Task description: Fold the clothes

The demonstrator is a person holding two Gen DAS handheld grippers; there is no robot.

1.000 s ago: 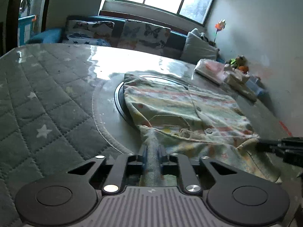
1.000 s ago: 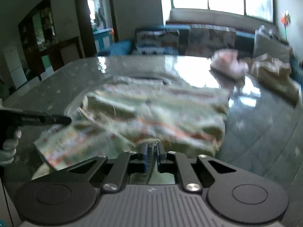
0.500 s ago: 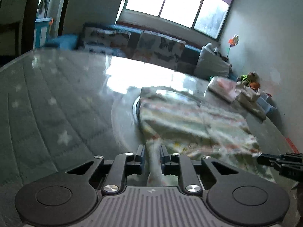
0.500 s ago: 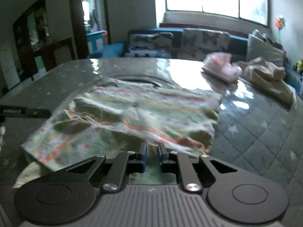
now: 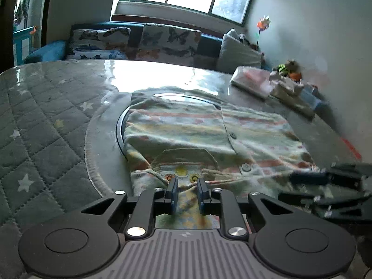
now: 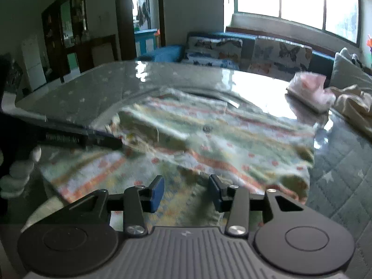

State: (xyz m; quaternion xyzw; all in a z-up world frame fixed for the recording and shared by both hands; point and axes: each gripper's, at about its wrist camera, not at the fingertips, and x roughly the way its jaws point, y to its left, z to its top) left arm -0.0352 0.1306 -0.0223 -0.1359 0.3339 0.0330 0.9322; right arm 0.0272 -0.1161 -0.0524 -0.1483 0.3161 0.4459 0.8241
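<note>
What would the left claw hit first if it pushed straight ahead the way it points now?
Probably the striped shirt itself: the left claw is open over its near edge, with the bunched collar just ahead. Depth is unclear.

The near edge of the shirt runs under the left gripper and is hidden by its black body, so how far the cloth reaches toward the camera cannot be told. In the right wrist view the whole shirt is smeared by motion blur; its print and the button near its middle are indistinct. The right gripper, seen to the right of the shirt, is blurred and cut by the picture's edge. White lettering on the left gripper's finger is unreadable. Beyond the shirt, the pink bundle is too blurred to identify.
</note>
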